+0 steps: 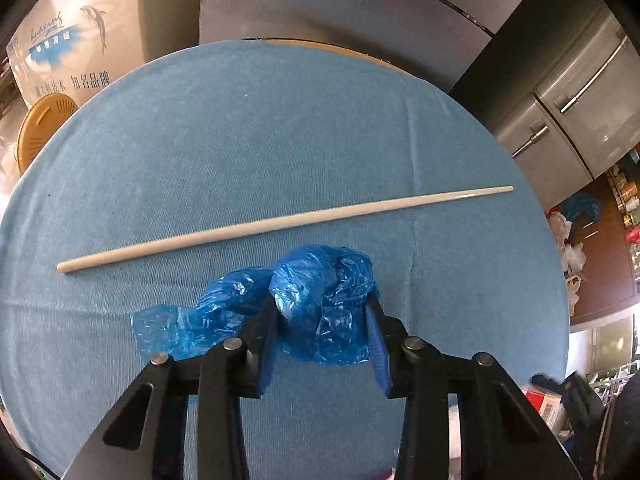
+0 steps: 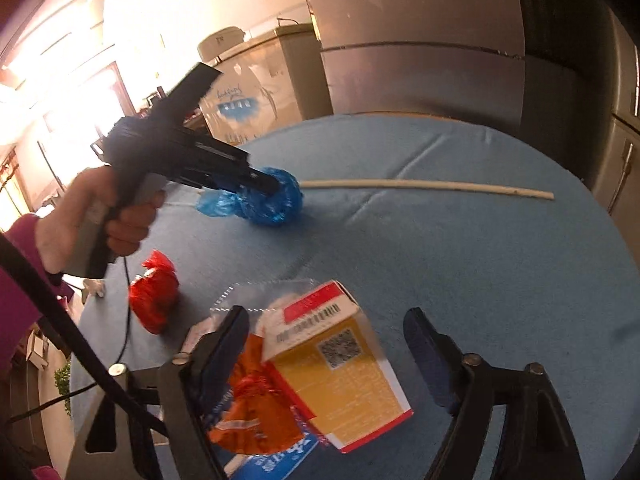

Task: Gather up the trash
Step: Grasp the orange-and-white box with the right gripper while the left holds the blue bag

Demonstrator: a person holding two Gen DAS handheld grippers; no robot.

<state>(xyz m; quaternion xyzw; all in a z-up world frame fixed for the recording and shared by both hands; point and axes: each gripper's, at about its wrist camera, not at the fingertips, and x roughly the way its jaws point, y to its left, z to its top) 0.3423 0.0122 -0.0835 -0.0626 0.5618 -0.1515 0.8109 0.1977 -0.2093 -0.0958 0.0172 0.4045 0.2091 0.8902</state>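
Left wrist view: the left gripper (image 1: 322,308) pinches a blue plastic bag (image 1: 320,300). Right gripper (image 2: 326,356) gapes empty over a box (image 2: 340,376); stick (image 1: 280,226) remains, collecting barely begun.

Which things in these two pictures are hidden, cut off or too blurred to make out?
- Right wrist view: the stick's left end is hidden behind the blue bag.
- Right wrist view: the box's print is blurred, unreadable.
- Right wrist view: the blue packet is cut off by the bottom edge.
- Left wrist view: the bag's underside is hidden by the left tongs.
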